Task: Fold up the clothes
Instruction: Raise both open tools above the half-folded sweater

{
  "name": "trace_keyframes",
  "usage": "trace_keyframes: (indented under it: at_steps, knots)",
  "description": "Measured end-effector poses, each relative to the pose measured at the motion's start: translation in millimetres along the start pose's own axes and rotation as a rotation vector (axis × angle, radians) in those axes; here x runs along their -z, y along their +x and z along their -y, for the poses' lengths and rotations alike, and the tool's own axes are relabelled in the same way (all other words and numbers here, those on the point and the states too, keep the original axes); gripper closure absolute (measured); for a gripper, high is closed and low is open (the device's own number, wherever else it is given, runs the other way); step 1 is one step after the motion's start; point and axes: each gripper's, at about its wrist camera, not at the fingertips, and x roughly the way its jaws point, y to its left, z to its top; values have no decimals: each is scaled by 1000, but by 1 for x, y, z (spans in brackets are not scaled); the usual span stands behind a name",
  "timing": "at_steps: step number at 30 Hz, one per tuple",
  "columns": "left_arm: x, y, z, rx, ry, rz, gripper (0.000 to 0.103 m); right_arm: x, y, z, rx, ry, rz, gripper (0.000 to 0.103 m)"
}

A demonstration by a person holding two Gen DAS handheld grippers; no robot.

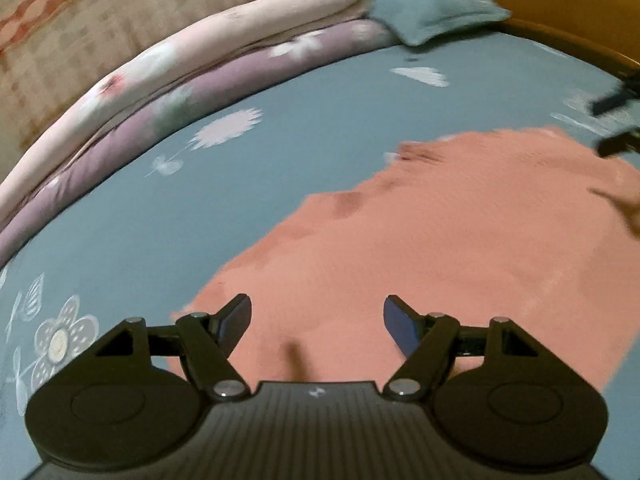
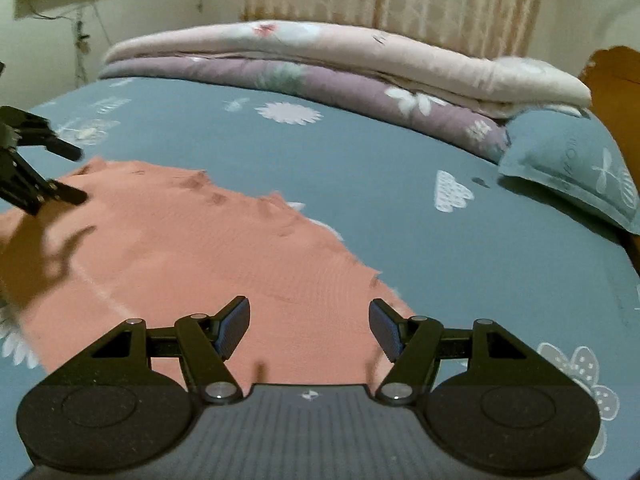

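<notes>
Left wrist view: one salmon-pink garment (image 1: 432, 248) lies spread flat on the bed (image 1: 160, 224), whose sheet is blue-grey with white flowers. Its cloth looks smooth, with a ragged far edge and a few small creases; motion blur hides finer detail. The left gripper (image 1: 317, 322) hovers low over the near edge of the garment, its fingers (image 1: 236, 320) spread wide and holding nothing. At the right edge of the picture the right gripper (image 1: 616, 124) shows as two dark tips above the garment's far corner. Behind, two folded quilts, one cream (image 1: 192, 52) on one lilac (image 1: 224, 80), lie along the bed's far side beside one blue pillow (image 1: 432, 4).

Right wrist view: the same garment (image 2: 192, 256) lies flat, reaching from the left edge to just under the right gripper (image 2: 309, 322), whose fingers (image 2: 384, 330) stand spread and empty. The left gripper (image 2: 60, 176) enters from the left, likewise spread, casting a shadow on the cloth. Two quilts (image 2: 320, 52) and one pillow (image 2: 568, 160) lie beyond.
</notes>
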Motion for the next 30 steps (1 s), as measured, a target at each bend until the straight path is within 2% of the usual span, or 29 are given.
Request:
trace_keyframes:
  at_steps: [3, 5, 6, 8, 10, 12, 13, 15, 17, 18, 20, 24, 27, 30]
  knots:
    - [17, -5, 19, 57, 41, -11, 28, 15, 8, -7, -26, -19, -36, 32]
    - [36, -2, 25, 54, 45, -67, 28, 32, 18, -6, -25, -14, -101, 32]
    - [48, -2, 23, 46, 15, -90, 25, 42, 20, -6, -21, -10, -120, 32]
    - [67, -11, 9, 66, -116, -79, 19, 53, 11, -6, -15, 8, -95, 32]
    - [78, -24, -2, 81, -215, -87, 19, 53, -2, -14, 8, 1, -93, 32]
    - [85, -38, -4, 73, -228, -73, 19, 50, -20, -29, 34, -24, -71, 32]
    - [89, -43, -3, 66, -219, -66, 19, 52, -28, -37, 21, -34, -50, 30]
    - [96, -42, -1, 57, -205, -94, 18, 64, -27, -47, 23, -51, -80, 28]
    - [105, -43, -3, 71, -247, -100, 18, 79, -22, -56, 41, -67, -127, 27]
    - [109, -46, -7, 84, -275, -97, 18, 85, -24, -53, 36, -29, -127, 27]
    - [112, -57, -10, 96, -279, -100, 18, 88, -33, -39, 5, 93, -139, 27]
    - [102, -69, -6, 84, -231, -75, 18, 78, -54, -49, 29, 95, -113, 27]
    - [90, -61, 3, 88, -194, -37, 18, 70, -48, -58, 23, 112, -75, 27]
    - [95, -44, 12, 65, -201, -94, 17, 80, -29, -59, 52, 174, -150, 27]
